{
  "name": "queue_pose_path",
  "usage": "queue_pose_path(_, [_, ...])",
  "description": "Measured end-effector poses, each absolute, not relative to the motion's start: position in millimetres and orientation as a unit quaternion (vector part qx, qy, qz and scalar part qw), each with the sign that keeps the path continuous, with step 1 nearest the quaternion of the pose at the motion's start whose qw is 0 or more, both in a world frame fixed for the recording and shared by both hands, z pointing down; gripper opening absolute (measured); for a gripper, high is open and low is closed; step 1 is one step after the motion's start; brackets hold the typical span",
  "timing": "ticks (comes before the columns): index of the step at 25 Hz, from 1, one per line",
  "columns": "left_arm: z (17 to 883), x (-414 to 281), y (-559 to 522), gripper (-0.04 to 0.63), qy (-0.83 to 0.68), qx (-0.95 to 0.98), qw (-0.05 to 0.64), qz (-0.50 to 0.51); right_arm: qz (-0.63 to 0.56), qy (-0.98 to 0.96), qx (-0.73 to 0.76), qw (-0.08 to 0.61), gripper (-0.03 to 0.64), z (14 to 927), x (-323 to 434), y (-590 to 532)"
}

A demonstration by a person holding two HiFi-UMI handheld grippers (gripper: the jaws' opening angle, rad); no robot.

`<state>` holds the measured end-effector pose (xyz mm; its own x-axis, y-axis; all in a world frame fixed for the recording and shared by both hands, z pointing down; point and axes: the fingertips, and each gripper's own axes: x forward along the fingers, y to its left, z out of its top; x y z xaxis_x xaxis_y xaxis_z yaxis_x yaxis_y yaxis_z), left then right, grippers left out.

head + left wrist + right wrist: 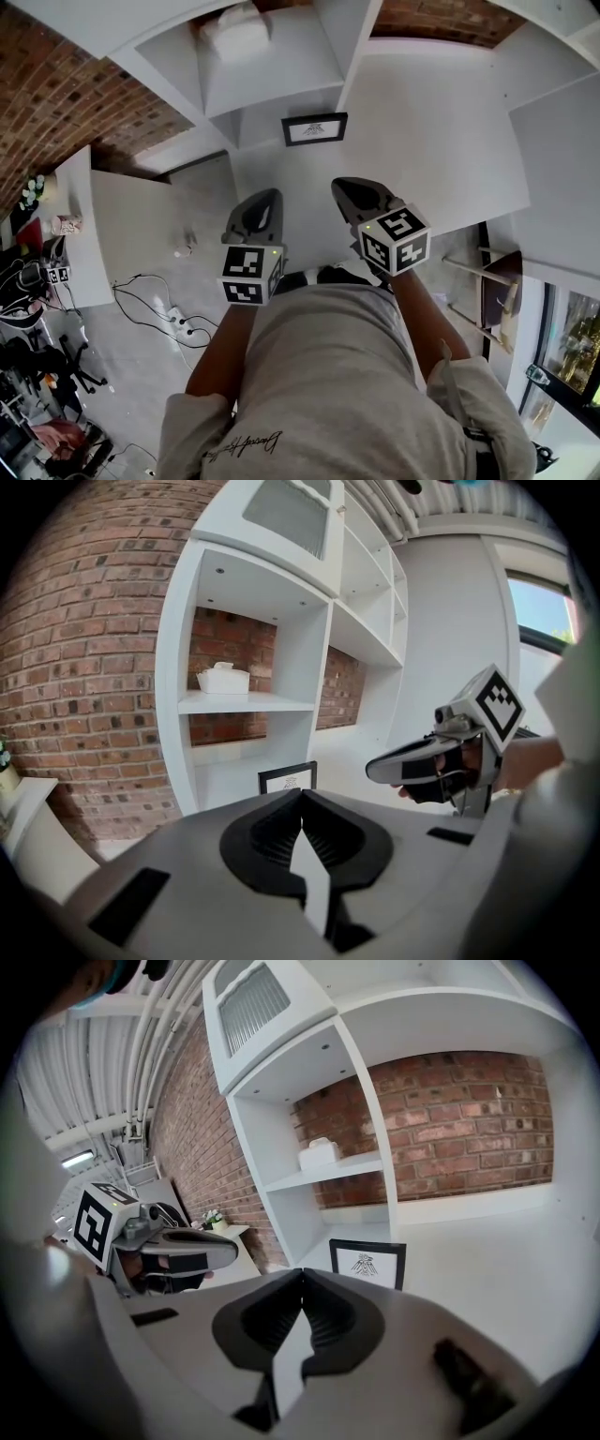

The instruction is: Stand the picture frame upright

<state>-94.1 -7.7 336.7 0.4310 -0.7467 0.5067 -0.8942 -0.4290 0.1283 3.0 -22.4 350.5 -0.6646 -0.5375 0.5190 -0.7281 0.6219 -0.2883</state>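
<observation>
In the head view we are looking down on the picture frame. It is standing upright on the smooth white surface at the foot of a white shelf unit. Its rim is thin, black and rectangular, around a white sheet with a small dark drawing. The left gripper and the right gripper are pointing toward it, both well apart from it. Their grey shells are looking like matte plastic, and each is carrying a cube with black and white square patterns. A grey shirt is hiding the floor below us. The cursive writing at its hem is upside down and we are not managing to read it. A rough red brick wall is showing at the left.

In the left gripper view the ribbed black pads are meeting at the tips, with nothing between them. The frame is half hidden behind the gripper body. A white box is sitting on a shelf above.

In the right gripper view the jaws are likewise pressed together and empty. The frame is standing just beside the shelf divider. The print under its drawing is too small to read.
</observation>
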Motion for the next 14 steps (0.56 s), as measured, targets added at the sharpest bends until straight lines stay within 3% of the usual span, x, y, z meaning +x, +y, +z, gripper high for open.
queue_pose_path(14, [335, -103, 8, 0.017, -0.504, 0.821, 0.184, 0.198, 0.246, -0.884, 0.345, 0.197, 0.029, 351, -10, -6])
